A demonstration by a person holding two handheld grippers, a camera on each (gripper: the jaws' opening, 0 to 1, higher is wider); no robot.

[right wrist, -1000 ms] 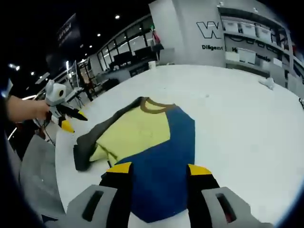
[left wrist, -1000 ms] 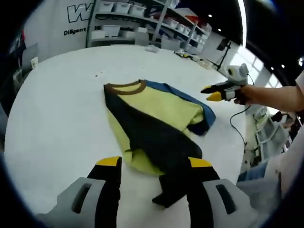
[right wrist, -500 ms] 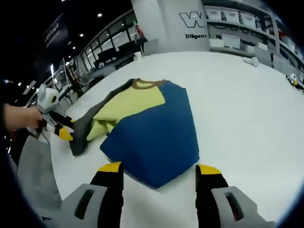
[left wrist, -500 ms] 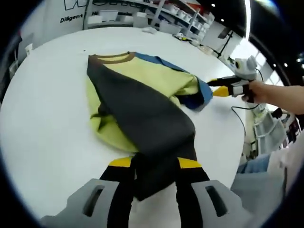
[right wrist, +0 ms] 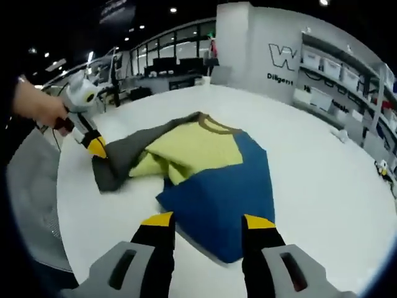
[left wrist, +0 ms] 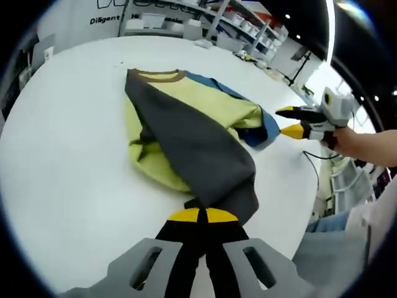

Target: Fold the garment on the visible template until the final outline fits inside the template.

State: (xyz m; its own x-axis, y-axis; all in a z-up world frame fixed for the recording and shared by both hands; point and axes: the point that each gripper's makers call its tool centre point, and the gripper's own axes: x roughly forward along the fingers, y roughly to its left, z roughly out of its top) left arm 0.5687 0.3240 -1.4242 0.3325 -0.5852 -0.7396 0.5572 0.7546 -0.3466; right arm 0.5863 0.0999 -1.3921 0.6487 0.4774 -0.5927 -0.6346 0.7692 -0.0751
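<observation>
While the shirt point(left wrist: 192, 133) is lying partly folded on the round white table point(left wrist: 62, 161), two hand-held claws are working at its opposite sides. The shirt is yellow in the body, with a brown collar point(left wrist: 162, 76), one grey sleeve point(left wrist: 198, 152) and one blue sleeve point(right wrist: 226, 198). It is sitting towards the near edge of the table in the left gripper view, collar pointing away towards the far edge.

In the left gripper view, the left claw point(left wrist: 202, 215) is clenched, its yellow tips pressed together on the end of the grey sleeve, which is lying across the yellow body. In the right gripper view that same claw is appearing at the left, held by a hand point(right wrist: 34, 102), its tip touching the grey cloth near the table edge.

The right claw point(right wrist: 205, 220) is released, its jaws standing apart over the near end of the blue sleeve, gripping nothing. From the left gripper view it is showing at the right, jaws parted, just beside the blue fold at the shirt's edge.

Shelves point(right wrist: 338, 77) holding bins are lining the far wall.
</observation>
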